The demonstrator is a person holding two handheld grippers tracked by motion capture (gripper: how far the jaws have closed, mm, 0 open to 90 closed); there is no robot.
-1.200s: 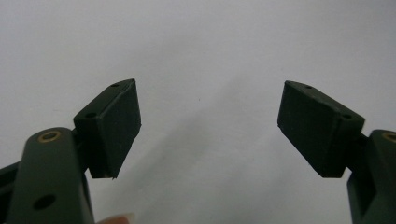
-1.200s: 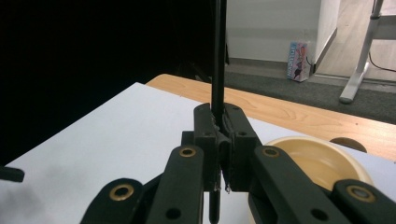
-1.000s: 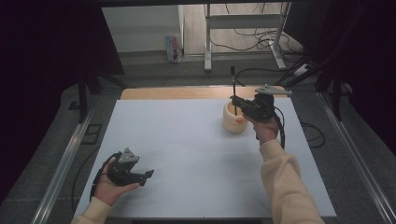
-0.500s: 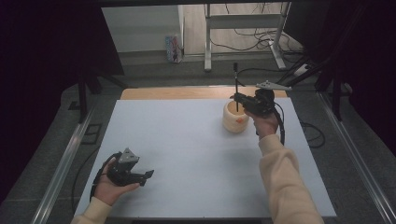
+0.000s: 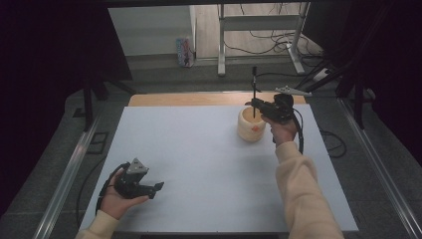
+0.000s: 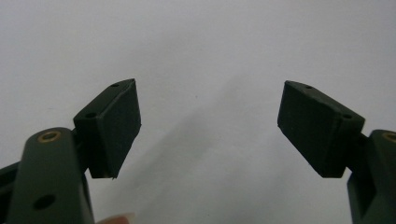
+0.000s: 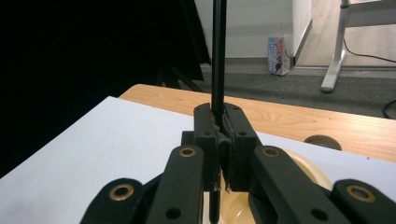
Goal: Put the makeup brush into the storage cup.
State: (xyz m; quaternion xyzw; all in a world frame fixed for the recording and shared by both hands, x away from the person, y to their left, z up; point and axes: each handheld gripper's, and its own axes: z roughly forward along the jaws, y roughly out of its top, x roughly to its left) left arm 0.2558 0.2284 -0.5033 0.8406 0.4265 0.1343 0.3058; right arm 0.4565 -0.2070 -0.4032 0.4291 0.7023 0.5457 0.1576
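Right gripper: the jaws are pressed together on a thin black stick, which stands upright between them.
Black stick: its lower end hangs over the opening of the cream cup; whether it touches the inside I cannot tell.
Cream cup: it stands on the white table, near the far edge, just beside the right hand.
Left gripper: the jaws are spread wide apart and hold nothing; between them is only the bare table surface.
Left hand position: it rests low at the near left part of the table, well apart from the cup.
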